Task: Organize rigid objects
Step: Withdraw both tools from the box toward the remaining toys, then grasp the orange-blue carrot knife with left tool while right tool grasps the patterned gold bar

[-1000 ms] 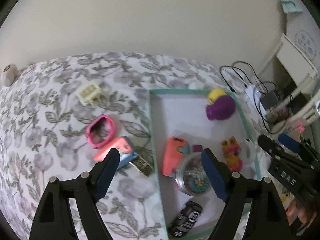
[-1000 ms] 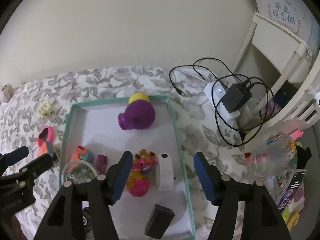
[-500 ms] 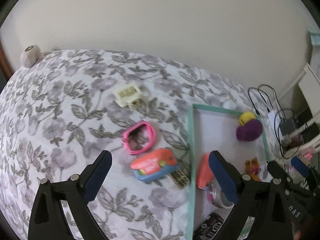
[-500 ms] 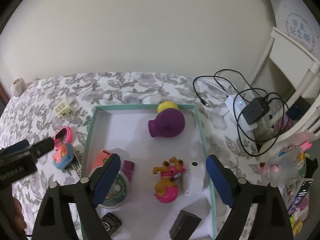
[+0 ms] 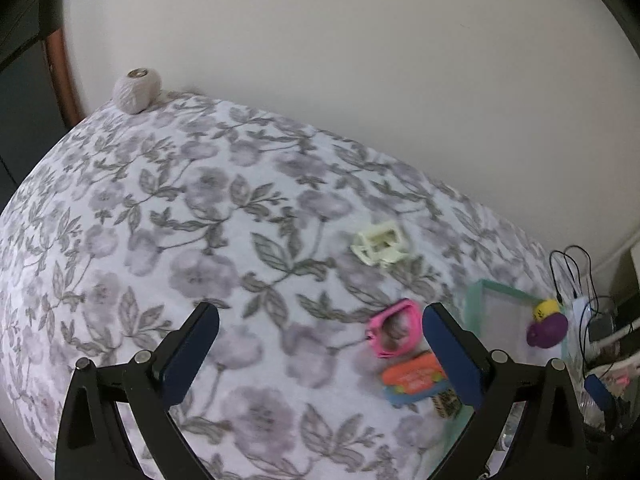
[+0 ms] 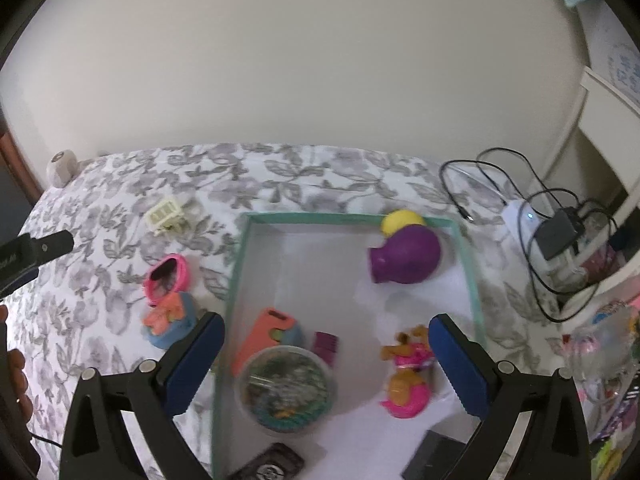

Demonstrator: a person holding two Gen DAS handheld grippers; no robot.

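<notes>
Your landmark: the teal-rimmed tray (image 6: 466,256) lying on the floral-cloth table (image 5: 200,216).

Around it: a cable tangle with a black charger (image 6: 558,232) is sitting right of the tray, and a pale yarn ball (image 5: 137,91) is resting at the table's far left corner, well apart from the tray. Nothing is standing between either gripper and the loose items.

Left of the tray, outside it: a cream clip (image 5: 380,248) farthest back, a pink watch-shaped frame (image 5: 394,332) nearer, and an orange-and-blue toy (image 5: 412,380) nearest, just beside the frame.

Inside the tray: a purple vase-shaped toy (image 6: 406,256) touching a yellow ball (image 6: 402,221) at the far right corner, a round clear container (image 6: 286,388) partly covering an orange toy (image 6: 266,332), and a pink-and-yellow figure (image 6: 406,376).

Since a second ago, your left gripper (image 5: 320,356) has been swinging left, away from the tray; the tray now sits at the right edge of its view, and the picture is blurring. Your right gripper (image 6: 326,360) has pulled back over the tray's near half.

Both grippers are spread wide, holding nothing.
</notes>
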